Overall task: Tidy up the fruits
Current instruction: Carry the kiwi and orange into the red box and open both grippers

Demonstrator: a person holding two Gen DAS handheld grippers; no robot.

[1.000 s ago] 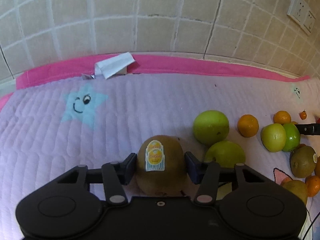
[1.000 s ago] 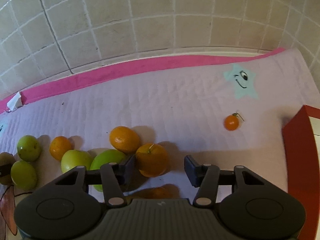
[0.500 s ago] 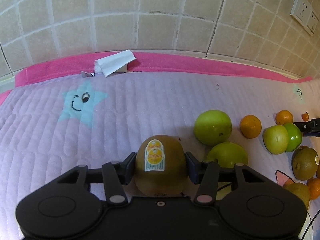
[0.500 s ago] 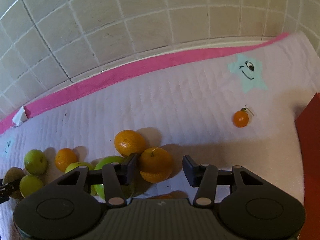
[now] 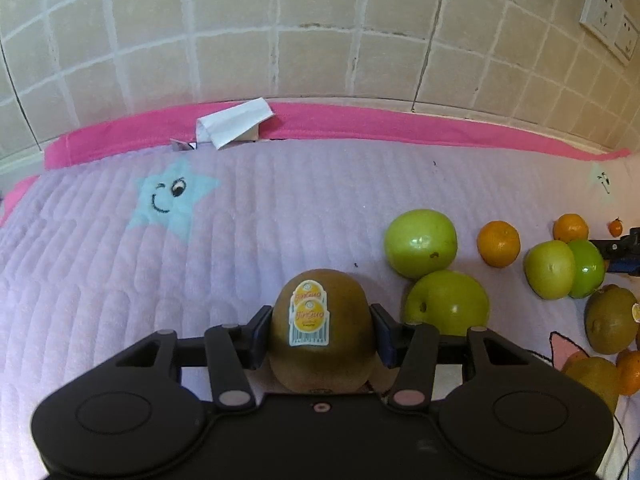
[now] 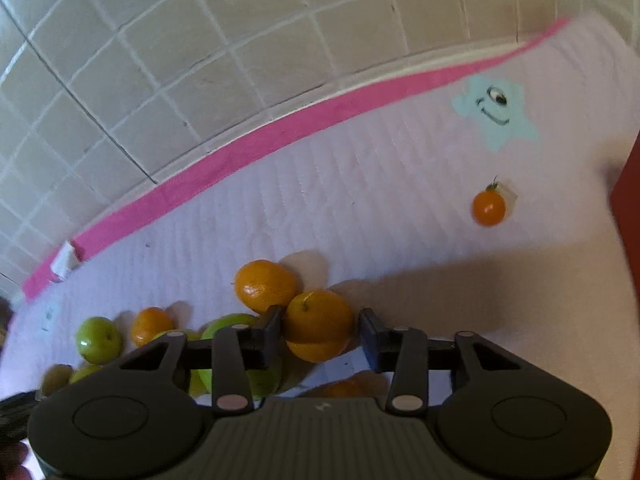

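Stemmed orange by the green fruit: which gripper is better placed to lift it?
Right. The right gripper already straddles that orange and its jaws are closing, with a small gap at one pad. The left gripper is clamped on a kiwi.

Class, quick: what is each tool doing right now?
Left tool: shut on the brown stickered kiwi.
Right tool: closing around the round orange tangerine, right pad not touching.

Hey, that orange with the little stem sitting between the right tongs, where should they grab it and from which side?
Grip the stemmed orange across its widest middle, coming from the near side, angled down. It is round, so the widest band probably slips least. Another orange touches its far left, where the left finger already sits in the gap. The right tongs are closing, with the orange between them, a sliver still open on the right.
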